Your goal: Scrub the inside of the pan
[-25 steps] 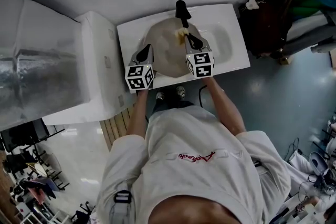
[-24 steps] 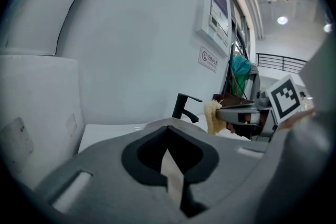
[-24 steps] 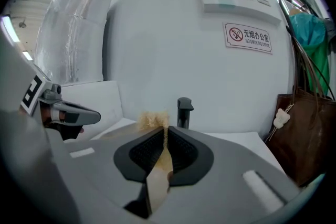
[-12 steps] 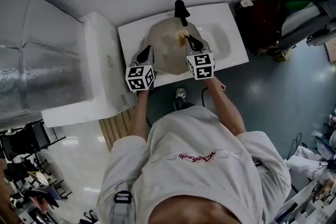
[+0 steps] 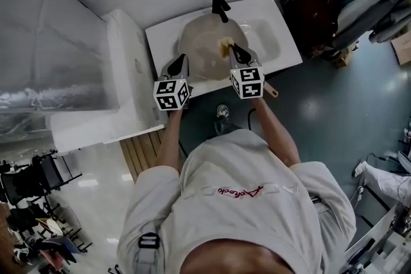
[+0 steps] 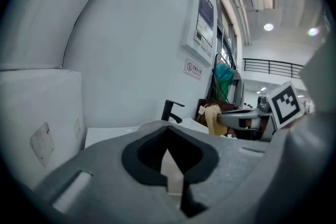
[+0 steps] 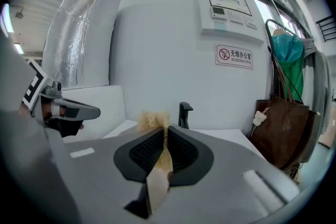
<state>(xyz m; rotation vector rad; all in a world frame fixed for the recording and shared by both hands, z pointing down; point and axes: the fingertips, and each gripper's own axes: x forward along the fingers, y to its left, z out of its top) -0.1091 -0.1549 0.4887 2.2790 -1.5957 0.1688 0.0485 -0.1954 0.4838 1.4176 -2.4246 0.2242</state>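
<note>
Looking down in the head view, we see a white box (image 5: pixel 131 83) at the sink's (image 5: pixel 286 54) left edge, a brown bag (image 5: pixel 311 6) beyond its right edge and a black faucet (image 5: pixel 219 7) at its back edge. The pan (image 5: pixel 199 51), round and dull beige inside, sits in the basin below the faucet. Our left gripper (image 5: pixel 181 61) is at its left rim, our right gripper (image 5: pixel 234 49) over its right side. Left gripper view: jaws closed, nothing between. Right gripper view: jaws clamped on a yellowish scrubber (image 7: pixel 153 119).
</note>
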